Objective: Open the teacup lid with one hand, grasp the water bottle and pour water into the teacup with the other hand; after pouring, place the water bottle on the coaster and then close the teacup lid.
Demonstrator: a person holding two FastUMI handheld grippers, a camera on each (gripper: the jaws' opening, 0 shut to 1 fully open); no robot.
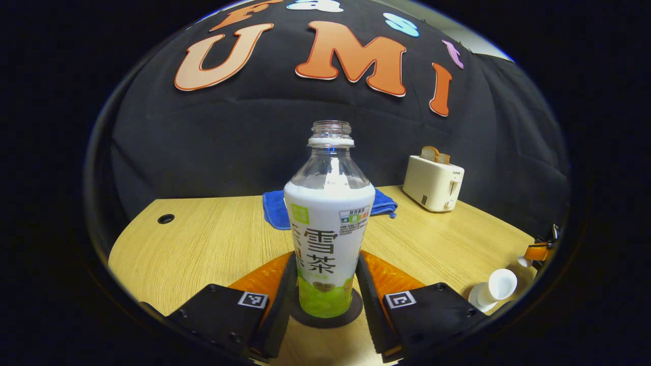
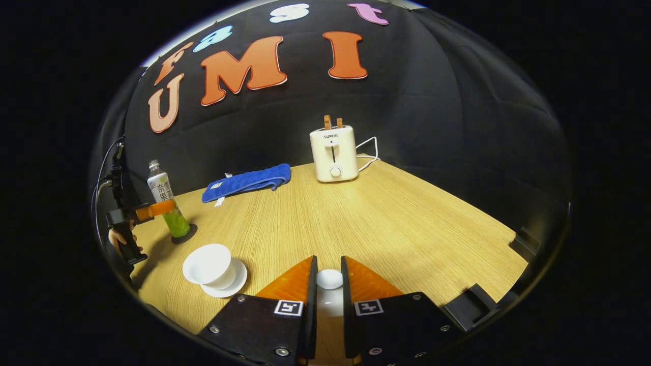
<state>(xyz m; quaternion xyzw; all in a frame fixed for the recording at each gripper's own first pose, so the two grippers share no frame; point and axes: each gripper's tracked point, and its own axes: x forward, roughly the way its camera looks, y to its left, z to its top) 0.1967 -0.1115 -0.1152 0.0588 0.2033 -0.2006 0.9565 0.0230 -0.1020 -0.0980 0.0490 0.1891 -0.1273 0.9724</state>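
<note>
A: Left gripper (image 1: 325, 300) — fingers flanking the uncapped water bottle (image 1: 328, 229), standing upright on its dark coaster (image 1: 351, 316); contact unclear.

B: Right gripper (image 2: 329, 292) is pinching the white teacup lid (image 2: 329, 279); the open teacup (image 2: 207, 265) is sitting on its saucer (image 2: 236, 282) nearby.

**Dim booth, bright table, strong fisheye bend**

Both views are sharp at the centre and dark toward the rim. Light falls from above onto the wooden table (image 2: 386, 218), which glows warm against the unlit black cloth. The clear upper part of the bottle (image 1: 329, 223) carries white glare streaks. In the right gripper view a soft shadow spreads left of the cup (image 2: 208, 264). Table edges curve heavily, and far corners smear slightly.
</note>
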